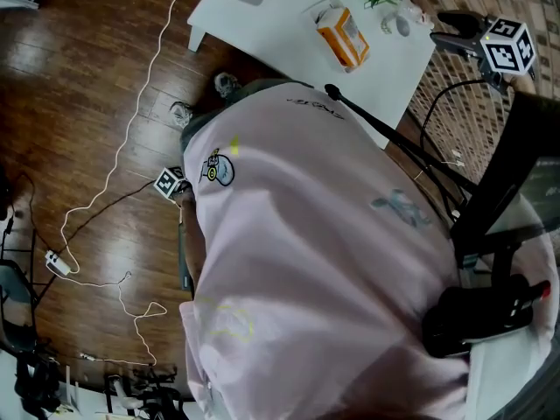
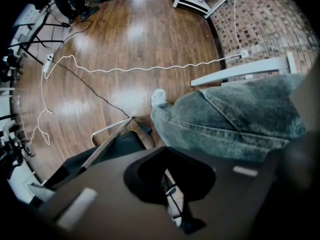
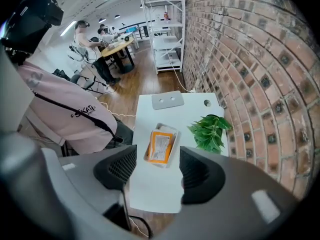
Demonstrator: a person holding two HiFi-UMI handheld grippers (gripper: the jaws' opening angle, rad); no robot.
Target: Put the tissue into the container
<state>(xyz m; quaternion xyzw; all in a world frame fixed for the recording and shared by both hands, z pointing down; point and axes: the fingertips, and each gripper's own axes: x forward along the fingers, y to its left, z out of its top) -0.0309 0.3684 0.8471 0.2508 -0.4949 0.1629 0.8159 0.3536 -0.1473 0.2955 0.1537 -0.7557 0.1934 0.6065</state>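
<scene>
A white table [image 3: 150, 184] stands by a brick wall [image 3: 250, 59]. On it, from left to right, are a clear container [image 3: 163, 126] and a green plant [image 3: 210, 131]. The orange tissue pack [image 3: 161, 146] lies flat inside the container and fills most of it. In the head view the same tissue pack [image 1: 343, 35] shows on the table, near the far edge.

The left gripper [image 2: 170, 176] hangs low by the person's leg in blue jeans [image 2: 235, 114]. It points at the brown wood floor [image 2: 125, 44], where a white cord [image 2: 150, 68] runs across. Its two dark jaws are pressed together and nothing is held in them. It is well apart from the table and the tissue pack.

The right gripper [image 3: 157, 174] is held up high over the table. Its jaws are wide apart and they hold nothing. Looking along them, the container with the tissue pack shows in the gap between the two jaws, but farther off, down on the table. The jaws do not touch it. The plant shows just past the right jaw.
</scene>
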